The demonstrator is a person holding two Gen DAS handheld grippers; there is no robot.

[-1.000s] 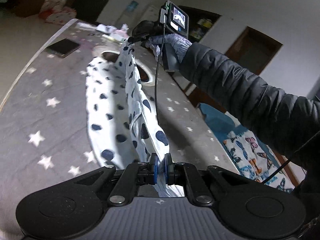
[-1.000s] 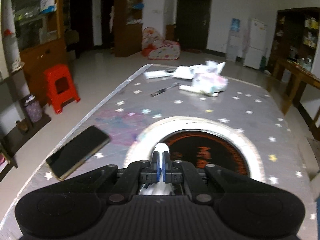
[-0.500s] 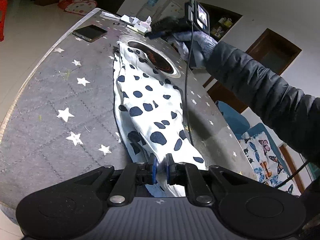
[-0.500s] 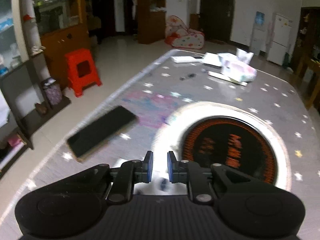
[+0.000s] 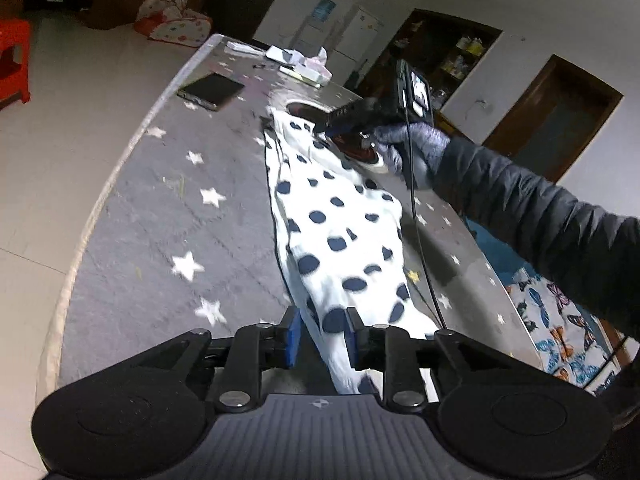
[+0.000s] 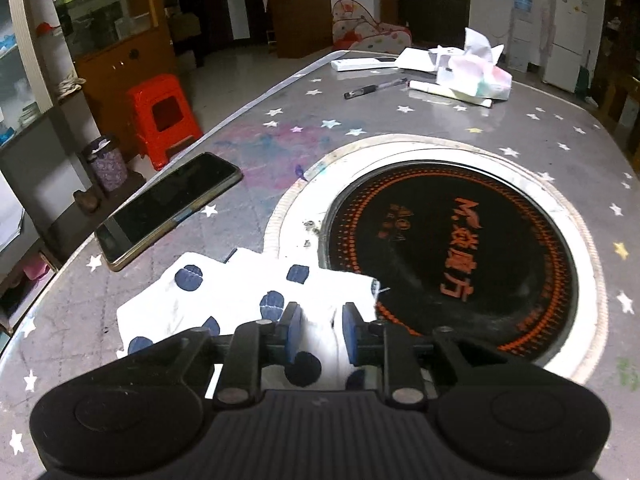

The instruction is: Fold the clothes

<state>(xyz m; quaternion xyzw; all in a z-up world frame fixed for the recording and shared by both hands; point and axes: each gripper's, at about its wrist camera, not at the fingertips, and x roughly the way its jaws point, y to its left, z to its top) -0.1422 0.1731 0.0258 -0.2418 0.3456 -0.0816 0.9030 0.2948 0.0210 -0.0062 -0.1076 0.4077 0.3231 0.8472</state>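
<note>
Grey star-print table (image 5: 168, 216). A phone (image 6: 168, 206) lies face up near the left edge, just beyond the far end of the cloth (image 5: 340, 240). A round black cooktop (image 6: 448, 248) with orange lettering is sunk in the table's middle inside a pale ring; the cloth's far corner laps onto that ring. At the far end: a pen (image 6: 374, 88), a tissue pack (image 6: 474, 76), white papers. Off the table, a red stool (image 6: 162, 116) on the floor at left. A black cable hangs from the right gripper (image 5: 332, 122) and trails across the cloth's right side.

The cloth, white with navy dots, lies flat in a long strip down the table, from beside the cooktop to the near edge.

Left gripper (image 5: 322, 338): jaws parted wide, cloth's near end lying between the blue pads, not pinched. Right gripper (image 6: 318, 334): jaws likewise parted, the far end lying loose beneath them; held by a gloved hand (image 5: 412, 148) over the cooktop rim.

Against a second ago: both grippers were then clamped on the cloth, which hung lifted in a fold between them. At the half-second mark it was already down on the table and the jaws had begun to part. Now the gaps are wider and the cloth is spread flatter.
</note>
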